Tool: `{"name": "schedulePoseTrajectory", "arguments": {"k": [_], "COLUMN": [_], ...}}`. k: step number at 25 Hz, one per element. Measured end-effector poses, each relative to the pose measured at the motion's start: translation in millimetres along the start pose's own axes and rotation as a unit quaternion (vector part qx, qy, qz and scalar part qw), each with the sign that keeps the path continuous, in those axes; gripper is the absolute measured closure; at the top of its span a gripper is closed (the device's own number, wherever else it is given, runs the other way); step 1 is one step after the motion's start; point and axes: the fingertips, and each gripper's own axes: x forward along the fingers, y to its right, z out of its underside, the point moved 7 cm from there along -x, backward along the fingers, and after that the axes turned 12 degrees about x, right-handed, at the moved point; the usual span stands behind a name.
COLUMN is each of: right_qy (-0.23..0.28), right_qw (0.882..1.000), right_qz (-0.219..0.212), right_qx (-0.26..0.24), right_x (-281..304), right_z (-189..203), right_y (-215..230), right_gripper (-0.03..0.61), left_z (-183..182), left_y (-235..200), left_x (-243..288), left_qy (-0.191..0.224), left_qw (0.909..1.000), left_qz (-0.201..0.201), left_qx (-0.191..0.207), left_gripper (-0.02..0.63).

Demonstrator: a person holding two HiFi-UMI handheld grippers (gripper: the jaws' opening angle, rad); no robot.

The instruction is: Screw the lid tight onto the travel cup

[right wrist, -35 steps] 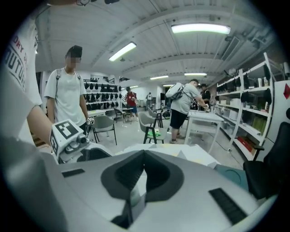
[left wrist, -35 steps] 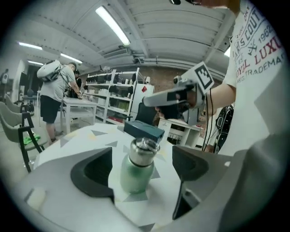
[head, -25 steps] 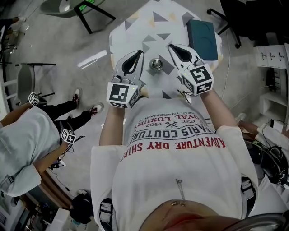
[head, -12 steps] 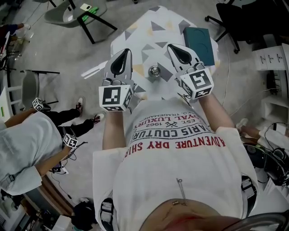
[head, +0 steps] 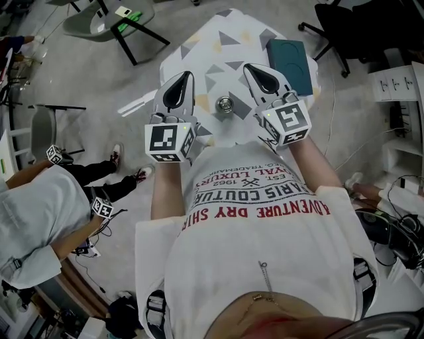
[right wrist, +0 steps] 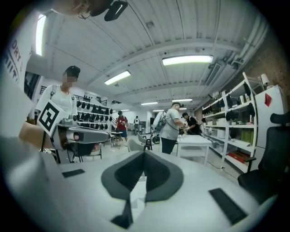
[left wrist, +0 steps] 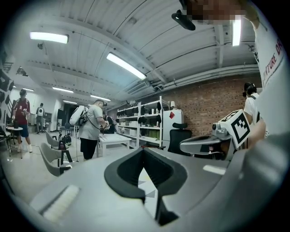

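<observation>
A small metal travel cup (head: 227,104) stands on the white table (head: 225,53) with grey and yellow triangles, seen from above between my two grippers. Whether its lid is on I cannot tell. My left gripper (head: 179,83) is held level to the cup's left, jaws shut and empty. To the cup's right my right gripper (head: 260,74) is likewise shut on nothing. In the left gripper view the shut jaws (left wrist: 143,152) point across the room, with the right gripper (left wrist: 213,142) showing at the side. The right gripper view shows its shut jaws (right wrist: 144,156) and the left gripper (right wrist: 79,135).
A dark teal box (head: 294,57) lies on the table's far right corner. A green chair (head: 106,18) stands at the far left. Another person (head: 40,212) sits at the left, holding grippers. An office chair (head: 358,26) and shelves are at the right.
The head view has shifted slightly. My left gripper moved left and a little farther forward, away from the cup. The right gripper stayed almost where it was.
</observation>
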Motion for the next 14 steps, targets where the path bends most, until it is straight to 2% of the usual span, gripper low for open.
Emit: {"name": "schedulePoseTrajectory", "arguments": {"k": [8,14], "right_qy": [0.003,0.008], "right_qw": [1.0,1.0], "right_qz": [0.007,0.011], "right_qx": [0.002,0.009], "right_x": [-1.0,1.6], "right_z": [0.0,-0.4], "right_y": [-2.4,-3.3], "right_gripper": [0.569,0.569], "left_z": [2.8,2.1], "left_y": [-1.9,-2.0], "left_x": [0.4,1.7], "left_qy": [-0.007,-0.01], "left_qw": [0.9999,0.9999], "left_qz": [-0.001,0.005], "left_qx": [-0.009,0.0], "left_gripper": [0.601,0.601]}}
